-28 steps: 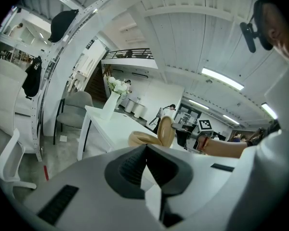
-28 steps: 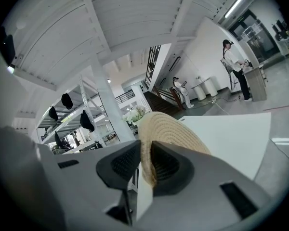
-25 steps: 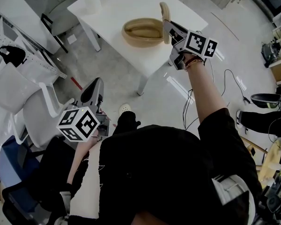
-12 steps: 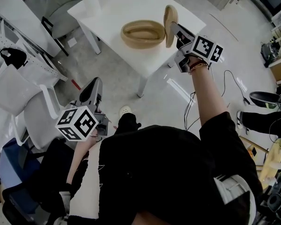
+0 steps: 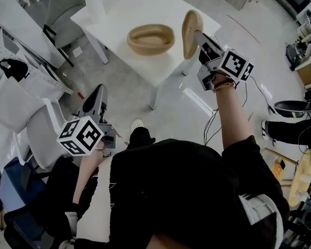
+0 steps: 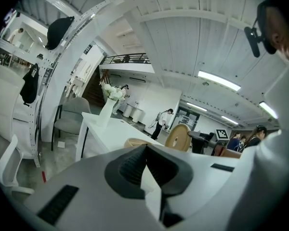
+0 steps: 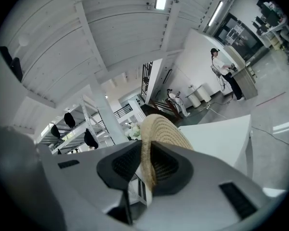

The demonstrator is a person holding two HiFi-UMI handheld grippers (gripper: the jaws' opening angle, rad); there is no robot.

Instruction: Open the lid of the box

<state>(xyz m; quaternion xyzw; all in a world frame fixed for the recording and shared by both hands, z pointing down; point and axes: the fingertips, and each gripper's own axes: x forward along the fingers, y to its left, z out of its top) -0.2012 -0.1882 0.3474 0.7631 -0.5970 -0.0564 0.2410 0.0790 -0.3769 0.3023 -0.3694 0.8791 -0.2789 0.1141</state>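
Right claw (image 5: pixel 198 35) clamps the woven lid (image 5: pixel 191 31) (rim buried between jaws), box (image 5: pixel 150 39) open nearby.

Table (image 5: pixel 145 4): one, white.
On the table: box (image 5: pixel 150 38), one, woven; vase (image 5: pixel 95 7) of white flowers, one, at the table's far left corner.
Lid (image 5: pixel 191 31): one, woven, over the table's right side.
Grippers: two. Right gripper (image 5: pixel 199 36) at the table's right edge, left gripper (image 6: pixel 145 150) well short of the table.
Marker cubes (image 5: pixel 237 65): two, one per gripper.
Chairs: two. Grey chair (image 5: pixel 67 12) left of the table, white chair (image 5: pixel 26 113) nearer, well off the table's left side.
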